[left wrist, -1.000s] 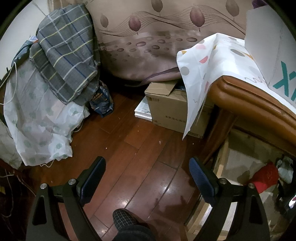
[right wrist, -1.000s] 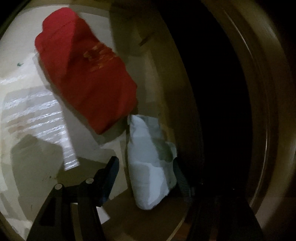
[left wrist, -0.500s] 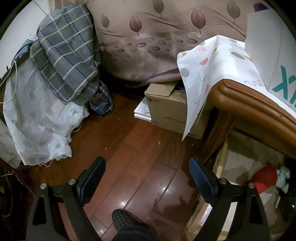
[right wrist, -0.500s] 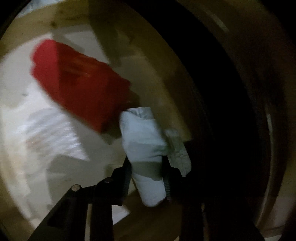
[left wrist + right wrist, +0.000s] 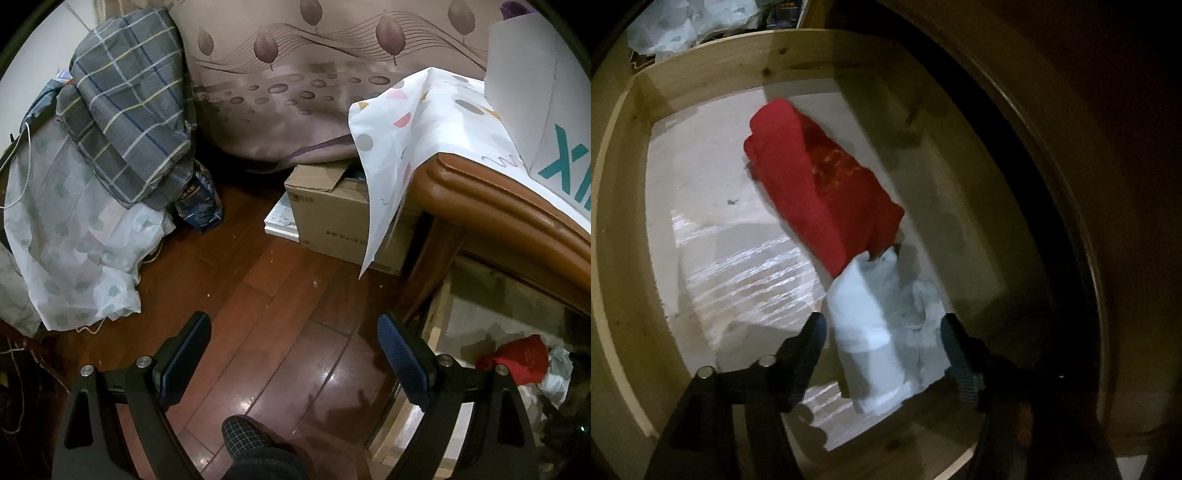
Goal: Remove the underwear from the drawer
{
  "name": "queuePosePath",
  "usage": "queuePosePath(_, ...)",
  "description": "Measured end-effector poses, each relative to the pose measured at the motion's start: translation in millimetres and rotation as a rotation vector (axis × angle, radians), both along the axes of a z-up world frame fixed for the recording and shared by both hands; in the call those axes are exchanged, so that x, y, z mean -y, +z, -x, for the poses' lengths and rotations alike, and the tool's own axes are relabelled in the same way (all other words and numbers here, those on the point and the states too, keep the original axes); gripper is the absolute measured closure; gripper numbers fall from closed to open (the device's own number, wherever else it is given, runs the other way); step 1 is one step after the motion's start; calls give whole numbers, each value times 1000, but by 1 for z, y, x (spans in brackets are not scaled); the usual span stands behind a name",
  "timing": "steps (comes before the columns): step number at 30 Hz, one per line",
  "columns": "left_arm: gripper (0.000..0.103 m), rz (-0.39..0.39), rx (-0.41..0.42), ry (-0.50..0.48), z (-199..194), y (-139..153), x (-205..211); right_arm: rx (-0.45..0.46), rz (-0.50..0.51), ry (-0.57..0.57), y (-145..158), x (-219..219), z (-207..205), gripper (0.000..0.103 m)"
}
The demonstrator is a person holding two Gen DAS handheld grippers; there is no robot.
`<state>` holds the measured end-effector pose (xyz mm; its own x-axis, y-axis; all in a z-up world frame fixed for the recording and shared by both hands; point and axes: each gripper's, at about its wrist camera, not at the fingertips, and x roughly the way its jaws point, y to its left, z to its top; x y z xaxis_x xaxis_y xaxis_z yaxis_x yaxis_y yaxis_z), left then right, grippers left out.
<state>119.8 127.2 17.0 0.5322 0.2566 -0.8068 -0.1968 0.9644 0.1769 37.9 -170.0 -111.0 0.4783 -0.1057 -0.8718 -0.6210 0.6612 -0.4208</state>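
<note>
In the right wrist view a pale wooden drawer (image 5: 624, 206) is pulled out. A red folded garment (image 5: 820, 192) and a white rolled piece of underwear (image 5: 882, 332) lie on its floor. My right gripper (image 5: 882, 332) is open, with its fingers on either side of the white underwear and a gap at each side. In the left wrist view my left gripper (image 5: 295, 343) is open and empty above the wooden floor, and the drawer (image 5: 439, 321) shows at the lower right with the red garment (image 5: 517, 358) in it.
A brown wooden table edge (image 5: 498, 206) with a white patterned cloth (image 5: 406, 136) hangs over the drawer. A cardboard box (image 5: 332, 218) stands on the floor beside it. Draped cloths (image 5: 92, 221) and a plaid bundle (image 5: 129, 103) are on the left. A slippered foot (image 5: 251, 443) is below the left gripper.
My right gripper closed on the white underwear half a second ago and has now opened again and drawn back. More of the drawer shows. The left gripper has hardly moved.
</note>
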Motion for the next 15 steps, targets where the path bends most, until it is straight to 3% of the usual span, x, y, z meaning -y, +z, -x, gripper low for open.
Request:
queuePosePath(5, 13, 6, -1, -7, -1, 0, 1, -46, -26, -17, -20, 1, -33, 33)
queuePosePath(15, 13, 2, -6, -16, 1, -2, 2, -70, -106, -59, -19, 12, -36, 32)
